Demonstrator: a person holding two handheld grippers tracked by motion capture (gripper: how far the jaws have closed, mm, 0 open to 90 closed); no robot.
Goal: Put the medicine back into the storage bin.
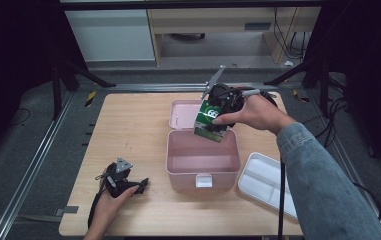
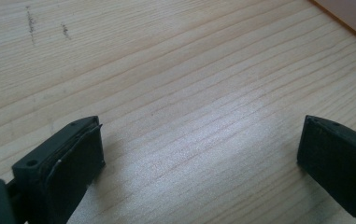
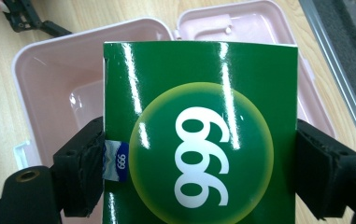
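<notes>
Right tongs [image 3: 199, 154]: clamped across the width of a glossy green cardboard box [image 3: 199, 130] printed with a yellow-green disc and white numerals. Both black pads press on the box's side faces; a small blue-and-white tab on the box edge sits against the left pad in the right gripper view. In the high view the right hand [image 1: 250, 114] holds these tongs [image 1: 213, 120] over the far edge of the pink case, with the green box [image 1: 209, 121] tilted, its lower end hanging just above the case's rear wall.

Open pale pink plastic storage case [image 1: 175, 165]: stands near the middle of the light wooden tabletop [image 1: 133, 125]. Its hinged lid [image 1: 183, 112] lies flat behind it, inner side up. A white latch tab is at the front wall. The interior looks bare in the high view. In the right gripper view the case [image 3: 49, 84] and its lid [image 3: 241, 23] lie beneath the green box.

White plastic compartment tray [image 1: 265, 182]: rests on the tabletop just to the right of the case, apart from it, near the front right edge.

Left tongs [image 2: 199, 154]: jaws stand wide apart with nothing between them, only bare wood grain [image 2: 175, 84] below. In the high view the left hand [image 1: 109, 202] holds them [image 1: 140, 186] low on the tabletop, left of the case, pointing toward it, not touching it.
</notes>
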